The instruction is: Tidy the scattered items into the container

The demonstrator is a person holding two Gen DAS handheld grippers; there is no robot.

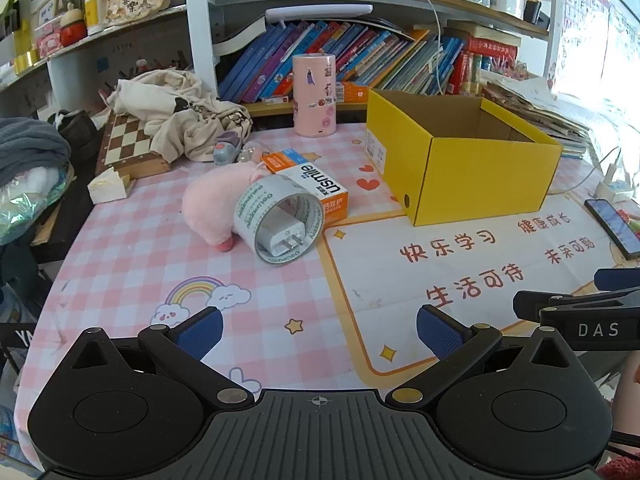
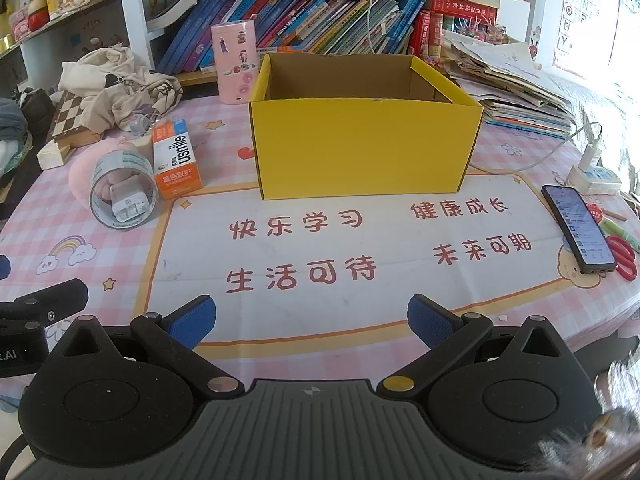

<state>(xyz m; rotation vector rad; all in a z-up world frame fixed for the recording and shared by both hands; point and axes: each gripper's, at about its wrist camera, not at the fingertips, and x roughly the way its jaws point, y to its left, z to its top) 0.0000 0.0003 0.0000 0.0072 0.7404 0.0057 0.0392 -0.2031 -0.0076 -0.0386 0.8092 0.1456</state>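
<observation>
yellow cardboard, that's the container [image 2: 366, 148], standing open toward the back of the table [image 1: 132, 248], on the far edge of the printed mat [image 2: 360, 248]. as far as its visible walls show, nothing is in it yet, though its floor is hidden from both views.

the scattered items sit bunched to the left of the box: a roll of clear tape [image 1: 278, 220] lying on its side with its hole facing the front edge, a white charger plug [image 1: 280, 242] resting inside that hole, an orange toothpaste box [image 1: 316, 186] just behind and touching the roll, and a pink plush toy [image 1: 216, 208] pressed against the roll's left side.

both tongs hang over the front edge, tilted downward, holding nothing. the left gripper [image 1: 320, 330] has its blue pads spread wide, and the right gripper [image 2: 312, 320] is equally wide.

the pile lies ahead and slightly left of the left gripper, well apart from it, so i'd judge the left hand the nearer one. the toothpaste box's long axis runs away from the front edge, angled a little.

how much of the plush lies behind the roll is hard to tell.
</observation>
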